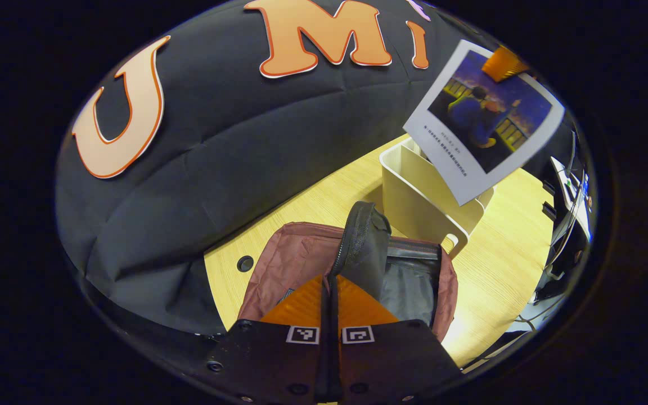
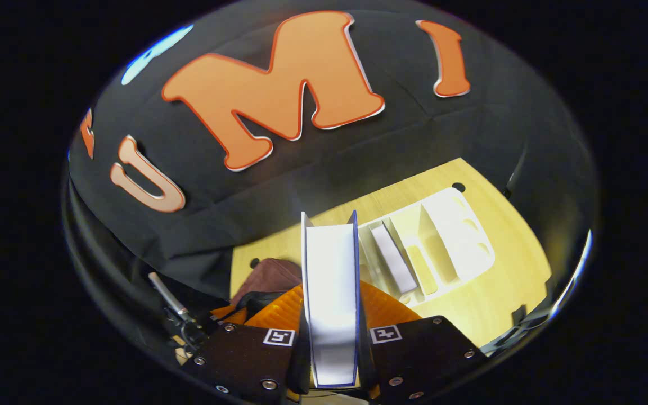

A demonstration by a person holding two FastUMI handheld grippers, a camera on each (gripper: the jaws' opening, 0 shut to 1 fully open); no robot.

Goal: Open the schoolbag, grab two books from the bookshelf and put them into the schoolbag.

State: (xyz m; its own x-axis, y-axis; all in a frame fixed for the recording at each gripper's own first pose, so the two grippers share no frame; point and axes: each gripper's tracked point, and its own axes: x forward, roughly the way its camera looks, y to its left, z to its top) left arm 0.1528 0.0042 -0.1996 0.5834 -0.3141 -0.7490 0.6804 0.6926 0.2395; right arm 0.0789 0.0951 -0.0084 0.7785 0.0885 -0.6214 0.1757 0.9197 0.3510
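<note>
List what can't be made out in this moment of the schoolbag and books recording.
- Schoolbag interior, left gripper view: the raised flap and the left gripper hide most of it, so contents can't be told.
- Schoolbag, right gripper view: mostly hidden behind the right gripper and its held book.
- Book's cover, right gripper view: only its page edge faces the camera.
- Bookshelf: remaining book too small to identify.

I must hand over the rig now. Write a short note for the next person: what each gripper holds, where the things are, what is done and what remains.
Left gripper: shut on the schoolbag's flap, holding the schoolbag open on the table.
Right gripper: shut on a book, lifted above the table; the left gripper view shows its cover over the bookshelf.
Another book stands in the bookshelf.
Done: bag open, first book taken.
Left: put this book in the bag, then fetch the second one.
</note>
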